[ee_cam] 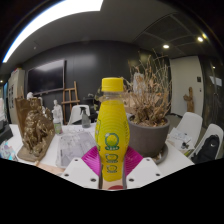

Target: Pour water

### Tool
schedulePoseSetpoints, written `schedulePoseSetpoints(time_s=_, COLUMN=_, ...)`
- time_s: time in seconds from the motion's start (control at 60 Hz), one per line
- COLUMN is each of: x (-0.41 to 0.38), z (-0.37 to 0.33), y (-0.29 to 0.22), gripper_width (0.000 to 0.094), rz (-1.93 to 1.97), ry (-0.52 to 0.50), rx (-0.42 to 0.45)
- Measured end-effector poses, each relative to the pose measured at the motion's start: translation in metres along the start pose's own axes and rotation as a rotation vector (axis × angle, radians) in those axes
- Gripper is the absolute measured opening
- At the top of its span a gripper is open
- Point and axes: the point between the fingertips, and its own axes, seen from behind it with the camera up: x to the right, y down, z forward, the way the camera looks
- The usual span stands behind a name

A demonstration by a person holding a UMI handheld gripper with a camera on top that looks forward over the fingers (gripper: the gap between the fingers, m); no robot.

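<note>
Yellow bottle [112,130], cap on, upright between the pink pads [95,160] of the tool [112,168], which look pinched onto its lower body. Judged: thin plastic, slick label, yields if squeezed; liquid weight sits low. Hold at mid-body below the label. Beyond it on the white counter [75,148]: potted dry plant [150,110], wooden ornament [38,125]

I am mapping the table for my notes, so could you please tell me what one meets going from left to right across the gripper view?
Brown carved ornament → yellow bottle, between the gripper fingers → potted dried plant → white chair.
</note>
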Motion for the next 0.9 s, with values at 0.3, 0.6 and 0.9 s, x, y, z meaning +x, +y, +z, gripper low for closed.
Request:
schedulePoseSetpoints(time_s=0.3, x=0.021, z=0.022, y=0.136, gripper_width=0.0266, rz=-0.055, ry=0.007, rx=-0.143)
schedulePoseSetpoints(time_s=0.6, x=0.024, z=0.012, y=0.146, gripper_width=0.0827, rz=0.009, ry=0.041, rx=-0.159)
schedulePoseSetpoints(time_s=0.9, x=-0.006, z=-0.108, y=0.125, gripper_width=0.0858, rz=-0.024, ry=0.095, rx=-0.28)
